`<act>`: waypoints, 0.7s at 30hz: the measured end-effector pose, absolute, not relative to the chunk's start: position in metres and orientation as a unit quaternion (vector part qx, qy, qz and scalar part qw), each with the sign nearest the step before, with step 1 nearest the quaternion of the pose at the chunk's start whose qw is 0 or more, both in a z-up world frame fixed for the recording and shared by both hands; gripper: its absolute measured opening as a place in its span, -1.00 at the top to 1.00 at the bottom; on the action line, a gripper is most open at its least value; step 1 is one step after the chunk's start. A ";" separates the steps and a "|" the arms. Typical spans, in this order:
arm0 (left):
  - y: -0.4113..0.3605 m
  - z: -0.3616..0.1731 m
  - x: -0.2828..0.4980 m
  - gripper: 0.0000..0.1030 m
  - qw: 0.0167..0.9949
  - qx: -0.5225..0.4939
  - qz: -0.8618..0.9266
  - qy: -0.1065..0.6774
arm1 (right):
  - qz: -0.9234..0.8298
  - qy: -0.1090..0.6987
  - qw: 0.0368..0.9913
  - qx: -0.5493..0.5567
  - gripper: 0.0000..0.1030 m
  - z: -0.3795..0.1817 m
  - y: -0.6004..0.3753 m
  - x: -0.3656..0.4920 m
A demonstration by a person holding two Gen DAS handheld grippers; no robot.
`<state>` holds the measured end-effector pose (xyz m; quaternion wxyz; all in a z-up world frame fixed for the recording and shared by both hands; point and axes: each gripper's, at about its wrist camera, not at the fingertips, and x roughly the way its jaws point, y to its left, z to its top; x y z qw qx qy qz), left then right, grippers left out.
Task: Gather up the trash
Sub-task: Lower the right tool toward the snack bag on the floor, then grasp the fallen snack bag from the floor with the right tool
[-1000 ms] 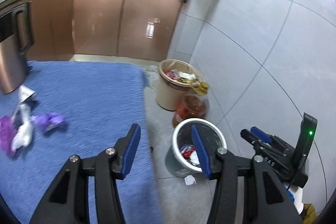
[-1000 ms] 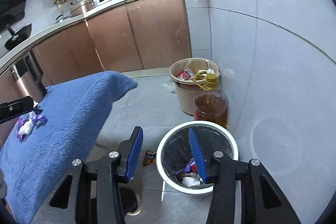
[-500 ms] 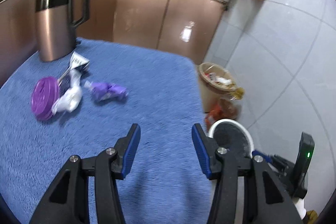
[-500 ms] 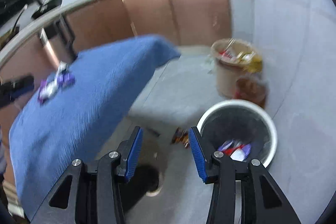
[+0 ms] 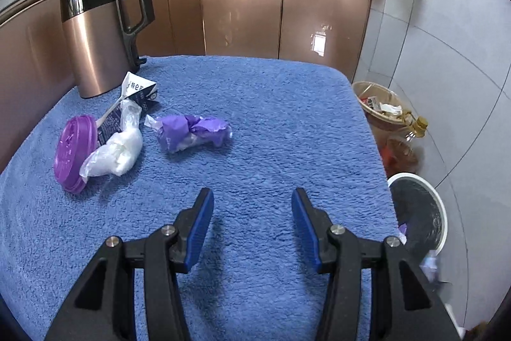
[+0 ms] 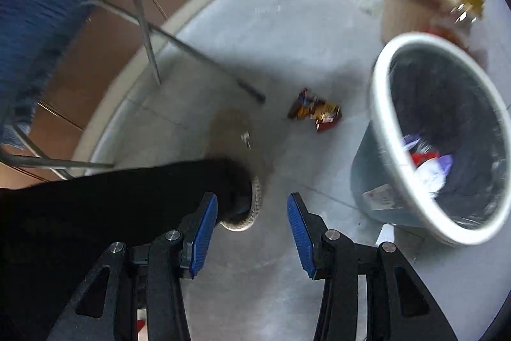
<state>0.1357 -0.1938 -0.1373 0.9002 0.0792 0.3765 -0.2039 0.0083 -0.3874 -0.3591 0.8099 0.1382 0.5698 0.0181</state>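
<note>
My left gripper [image 5: 252,224] is open and empty above the blue towel-covered table [image 5: 271,123]. Ahead of it on the left lie a crumpled purple wrapper [image 5: 194,133], a white plastic wad [image 5: 118,149], a purple lid [image 5: 72,149] and a small carton [image 5: 137,90]. My right gripper [image 6: 252,229] is open and empty, pointing down at the floor. A red and yellow snack wrapper [image 6: 316,112] lies on the tiles ahead of it. The white-rimmed trash bin [image 6: 412,206] with trash inside stands to its right and also shows in the left wrist view [image 5: 437,203].
A copper kettle [image 5: 95,37] stands at the table's back left. A beige bin [image 5: 377,107] and an oil bottle [image 5: 405,146] stand by the wall. The person's dark leg and shoe [image 6: 246,206] are beside the right gripper. Metal table legs [image 6: 147,31] stand at the left.
The left gripper has swung from the bin over the table toward the trash pile. The right gripper has tipped downward to face the floor beside the bin.
</note>
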 end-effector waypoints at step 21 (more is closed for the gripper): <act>-0.195 -0.154 0.149 0.05 0.880 0.056 -0.212 0.421 | -0.130 0.613 0.761 0.168 -0.91 -0.531 -0.449 0.195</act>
